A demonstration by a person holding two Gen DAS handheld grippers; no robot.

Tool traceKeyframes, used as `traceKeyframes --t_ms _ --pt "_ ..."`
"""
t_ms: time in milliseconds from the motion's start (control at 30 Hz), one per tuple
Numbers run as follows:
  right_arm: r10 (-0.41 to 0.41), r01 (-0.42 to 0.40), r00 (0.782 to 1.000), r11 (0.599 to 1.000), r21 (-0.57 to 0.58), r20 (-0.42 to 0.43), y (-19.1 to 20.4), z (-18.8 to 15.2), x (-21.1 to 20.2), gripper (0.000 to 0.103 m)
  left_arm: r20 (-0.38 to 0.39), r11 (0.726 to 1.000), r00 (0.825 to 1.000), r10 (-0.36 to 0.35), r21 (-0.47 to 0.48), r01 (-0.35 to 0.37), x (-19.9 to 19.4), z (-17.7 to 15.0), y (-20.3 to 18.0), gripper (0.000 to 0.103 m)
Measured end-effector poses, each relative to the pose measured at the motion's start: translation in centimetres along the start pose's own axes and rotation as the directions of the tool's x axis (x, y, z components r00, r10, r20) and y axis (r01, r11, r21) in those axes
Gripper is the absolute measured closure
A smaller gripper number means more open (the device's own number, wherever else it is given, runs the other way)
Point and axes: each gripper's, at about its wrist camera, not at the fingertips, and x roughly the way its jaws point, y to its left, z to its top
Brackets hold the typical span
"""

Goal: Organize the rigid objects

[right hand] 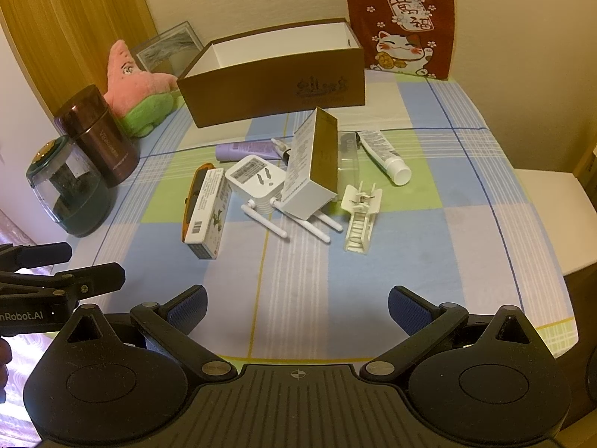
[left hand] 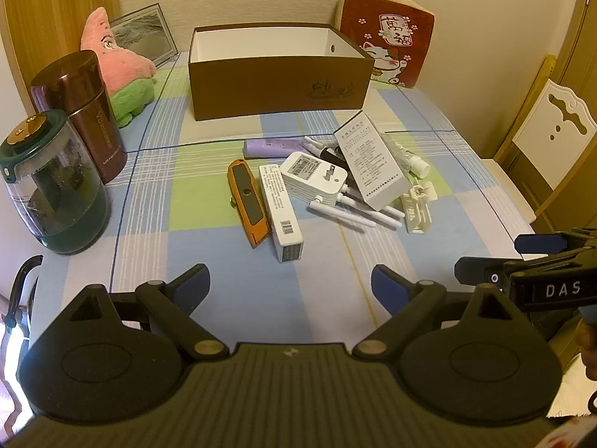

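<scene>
1. Brown open-top box [left hand: 278, 86], white inside, stands at the far side of the desk [left hand: 238, 291], which wears a checked blue, green and white cloth. Nothing shows inside the part of it that is visible.
2. Loose heap lies mid-desk, just in front of the box:
   - orange utility knife [left hand: 248, 203] with a grey grip, flat, at the left edge of the heap;
   - long white carton [left hand: 280, 211] with printed text and a barcode, lying against the knife's right side;
   - white plug-in router [left hand: 313, 179] with thin antennas pointing toward the cameras;
   - tall white printed box [left hand: 371, 164] with a gold side face, tilted, leaning over the router;
   - lilac tube [left hand: 272, 148] behind the router;
   - white-capped tube [right hand: 384, 153] to the right;
   - white plastic clip [right hand: 360, 216] at the near right.
3. Left of the heap, well apart: pink and green star plush [left hand: 123, 67], maroon canister [left hand: 86, 112], clear jar with a dark green lid [left hand: 48, 183].
4. Left tongs [left hand: 290, 283]: spread wide, blue pads apart, nothing between them, above bare cloth near the desk's front edge.
5. Right tongs [right hand: 297, 308]: likewise wide, holding nothing, short of the heap.
6. Each tool shows at the edge of the other's view, side by side.
</scene>
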Motion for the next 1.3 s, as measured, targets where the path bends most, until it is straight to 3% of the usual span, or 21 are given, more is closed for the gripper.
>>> traceKeyframes --t_ms 933,1300 --pt "0.019 -0.019 1.000 1.000 0.011 0.006 -0.7 0.1 -0.4 0.002 -0.004 1.000 1.000 0.009 0.002 -0.009 -0.1 0.1 -1.3 0.011" --pt "0.047 -0.047 0.999 0.999 0.009 0.014 -1.4 0.8 0.6 0.002 -0.021 1.000 1.000 0.023 -0.012 -0.024 1.6 1.1 -1.1 0.013"
